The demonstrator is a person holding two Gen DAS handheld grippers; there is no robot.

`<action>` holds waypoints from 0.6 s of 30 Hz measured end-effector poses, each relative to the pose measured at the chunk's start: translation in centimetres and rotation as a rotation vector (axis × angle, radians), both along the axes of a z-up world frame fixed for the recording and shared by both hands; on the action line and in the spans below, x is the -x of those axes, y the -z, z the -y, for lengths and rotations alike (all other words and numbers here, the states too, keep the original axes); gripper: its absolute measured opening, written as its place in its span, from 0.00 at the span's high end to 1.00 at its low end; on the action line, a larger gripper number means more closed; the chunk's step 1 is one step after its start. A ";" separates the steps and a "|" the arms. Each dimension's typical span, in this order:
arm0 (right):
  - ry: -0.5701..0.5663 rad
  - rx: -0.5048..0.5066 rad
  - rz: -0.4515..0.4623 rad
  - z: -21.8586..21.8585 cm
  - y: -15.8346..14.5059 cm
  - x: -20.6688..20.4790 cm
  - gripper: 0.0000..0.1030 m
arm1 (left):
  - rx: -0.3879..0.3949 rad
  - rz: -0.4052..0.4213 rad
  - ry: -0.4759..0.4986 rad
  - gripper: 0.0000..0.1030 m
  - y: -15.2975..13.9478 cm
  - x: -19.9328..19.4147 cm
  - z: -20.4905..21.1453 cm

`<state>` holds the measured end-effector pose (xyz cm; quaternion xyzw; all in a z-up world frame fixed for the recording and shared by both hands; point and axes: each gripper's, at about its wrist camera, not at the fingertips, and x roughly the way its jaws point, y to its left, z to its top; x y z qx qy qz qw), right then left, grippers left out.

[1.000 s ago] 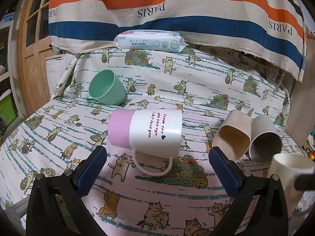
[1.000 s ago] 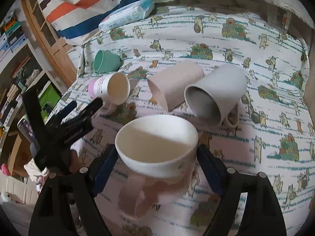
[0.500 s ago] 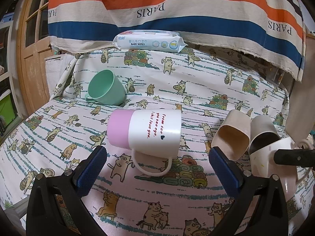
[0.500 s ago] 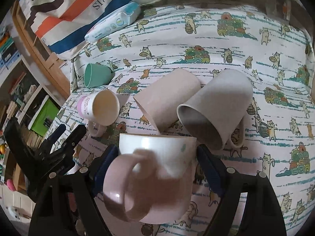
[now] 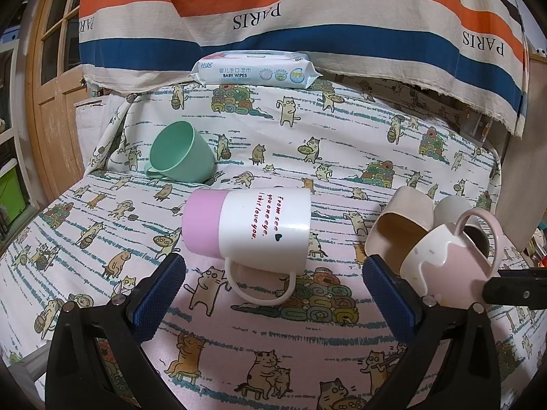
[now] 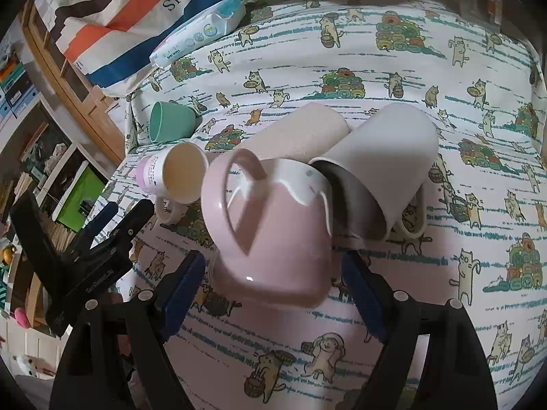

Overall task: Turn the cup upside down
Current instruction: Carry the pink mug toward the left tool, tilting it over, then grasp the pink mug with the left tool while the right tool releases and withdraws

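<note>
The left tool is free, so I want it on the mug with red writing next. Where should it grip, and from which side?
Grip the white-and-pink mug across its barrel, from above. It lies on its side with its handle flat toward the left tool, so both curved sides are open.

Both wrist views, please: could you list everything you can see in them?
pink and white mug: 1, pink with white drip glaze, held tipped over between the right gripper's fingers
lettered mug: 1, white with pink base, on its side at the centre
green cup: 1, mint green, on its side at back left
beige cup: 1, beige, on its side beside the grey cup
grey cup: 1, grey, on its side at right
baby wipes: 1 pack, white and blue, at the back
cat-print cloth: 1, white, covering the surface
striped cloth: 1, orange, blue, cream, hanging behind
left gripper: open, empty
right gripper: shut on the mug
</note>
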<state>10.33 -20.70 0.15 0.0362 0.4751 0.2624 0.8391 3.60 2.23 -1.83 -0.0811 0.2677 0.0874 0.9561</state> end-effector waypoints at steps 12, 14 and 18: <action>0.093 0.012 0.144 4.1 -1.8 3.0 0.16 | 0.008 0.016 -0.007 0.00 -0.2 0.3 -0.2; 0.133 0.010 0.205 4.9 -2.2 3.2 0.12 | 0.008 0.022 -0.008 0.00 -0.3 0.3 -0.2; 0.270 0.051 0.371 6.3 -2.7 2.9 0.07 | 0.009 0.020 -0.009 0.00 -0.3 0.4 -0.2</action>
